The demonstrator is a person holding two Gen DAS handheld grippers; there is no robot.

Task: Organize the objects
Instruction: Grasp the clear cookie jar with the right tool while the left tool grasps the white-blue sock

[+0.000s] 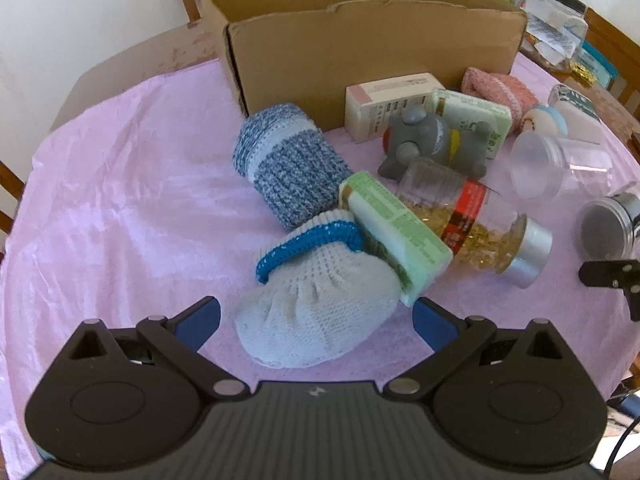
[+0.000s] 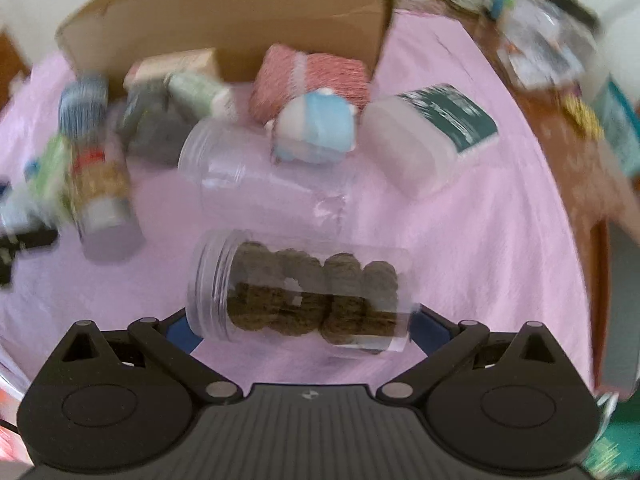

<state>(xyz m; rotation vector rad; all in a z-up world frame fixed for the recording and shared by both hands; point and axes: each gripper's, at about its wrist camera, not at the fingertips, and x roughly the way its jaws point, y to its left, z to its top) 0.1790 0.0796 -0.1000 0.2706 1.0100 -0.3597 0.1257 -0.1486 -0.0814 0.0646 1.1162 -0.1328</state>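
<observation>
**Both claws spread wide over a cluttered pink tablecloth**

A pink tablecloth (image 1: 120, 184) covers the table, and at its far side an open cardboard box (image 1: 372, 52) stands upright with its flaps up. The objects to be organized lie outside it, scattered on the cloth just near of the box.

In the left wrist view, a blue-and-white knitted roll (image 1: 290, 168) lies nearest the box's left corner. Near of it sits a white knitted pouch (image 1: 320, 320) with a bright blue band, directly between the left gripper (image 1: 316, 322) fingers, whose jaws are spread wide and do not touch it. A green-and-white carton (image 1: 396, 232) leans on the pouch, against a capsule bottle (image 1: 480, 228) with a silver cap lying on its side. Farther back are a white box (image 1: 384, 104), a grey toy (image 1: 432, 144) and a pink knitted roll (image 1: 500, 88). An empty clear jar (image 1: 552, 168) lies to the right.

The right wrist view is motion-blurred. A clear jar of brown lumps (image 2: 304, 292) lies on its side between the fingers of the right gripper (image 2: 300, 330), whose jaws stand wide; whether they touch the jar cannot be told. Beyond lie the empty jar (image 2: 260, 176), a small blue-and-white toy (image 2: 316, 128) and a white tub (image 2: 424, 136) with a dark green label.
</observation>
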